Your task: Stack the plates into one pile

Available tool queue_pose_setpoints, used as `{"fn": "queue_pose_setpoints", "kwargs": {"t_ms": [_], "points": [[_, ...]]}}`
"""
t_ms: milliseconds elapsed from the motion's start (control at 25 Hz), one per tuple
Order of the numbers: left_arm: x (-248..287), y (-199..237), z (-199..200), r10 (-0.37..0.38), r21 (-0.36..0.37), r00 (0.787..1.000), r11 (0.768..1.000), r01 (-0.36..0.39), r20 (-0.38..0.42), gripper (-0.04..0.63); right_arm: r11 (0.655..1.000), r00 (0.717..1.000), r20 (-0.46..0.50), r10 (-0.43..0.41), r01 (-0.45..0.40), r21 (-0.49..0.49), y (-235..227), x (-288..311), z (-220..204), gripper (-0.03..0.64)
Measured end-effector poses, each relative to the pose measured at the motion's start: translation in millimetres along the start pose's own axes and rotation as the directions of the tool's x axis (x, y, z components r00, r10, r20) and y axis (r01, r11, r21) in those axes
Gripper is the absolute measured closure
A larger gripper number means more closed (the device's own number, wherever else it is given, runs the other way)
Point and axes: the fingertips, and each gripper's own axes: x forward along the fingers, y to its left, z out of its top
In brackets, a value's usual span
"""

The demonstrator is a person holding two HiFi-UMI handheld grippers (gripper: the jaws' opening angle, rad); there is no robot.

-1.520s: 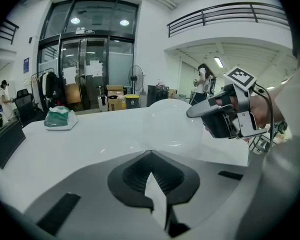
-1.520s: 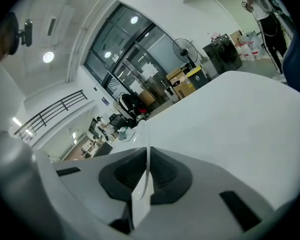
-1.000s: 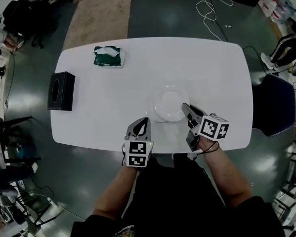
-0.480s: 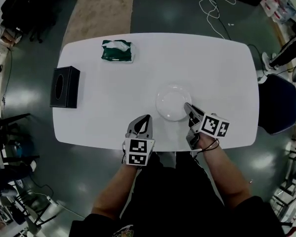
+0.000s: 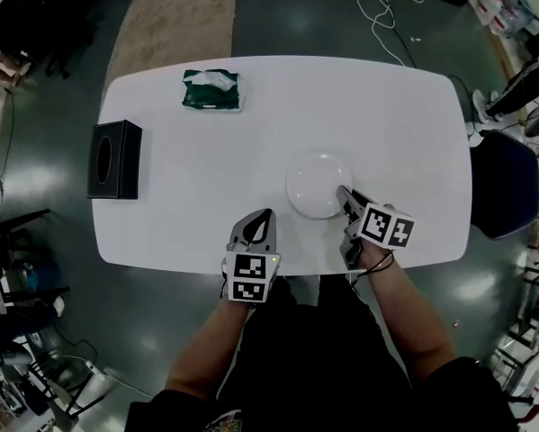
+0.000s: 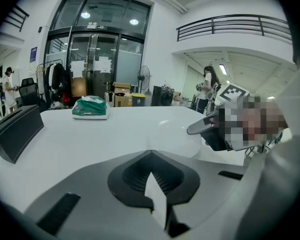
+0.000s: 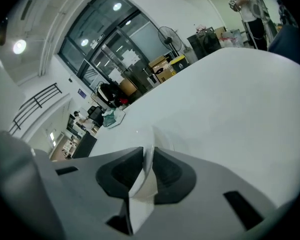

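Plates (image 5: 316, 184) now sit squared into one pile by the table's (image 5: 206, 165) near edge, no longer offset. Right gripper (image 5: 344, 194) jaws are opening off the rim between them; left gripper (image 5: 262, 217) is clenched, empty. Stacking looks finished.

One counter (image 5: 386, 115) carries one pile of white plates (image 5: 318, 184); how many plates are in it cannot be told. There is also one black box (image 5: 115, 160) and one green packet (image 5: 212, 91). One dark blue chair (image 5: 503, 183) stands beside the counter.
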Motion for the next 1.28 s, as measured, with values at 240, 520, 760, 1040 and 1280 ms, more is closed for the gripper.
{"fn": "queue_pose_setpoints", "kwargs": {"t_ms": [240,520,760,1040,1280], "points": [[-5,3,4,-0.007,-0.001,1.0,1.0,0.007,0.013,0.577,0.977,0.99,-0.015,-0.137,0.133,-0.169,-11,3,-3,0.505],[-16,10,12,-0.016,-0.005,0.999,1.0,0.016,0.043,0.577,0.93,0.978,0.003,-0.21,0.201,-0.309,-15,2,-8,0.471],[-26,17,22,-0.052,0.009,0.996,0.999,0.051,0.078,0.577,0.931,0.98,0.107,-0.166,0.191,-0.31,10,-17,2,0.474],[-56,22,62,-0.109,0.063,0.98,0.993,0.1,0.167,0.577,0.87,0.95,0.309,0.042,0.117,-0.479,88,-79,32,0.598],[-88,19,106,-0.119,0.105,0.959,0.99,0.094,0.258,0.577,0.827,0.913,0.397,0.096,0.148,-0.542,133,-136,45,0.598]]}}
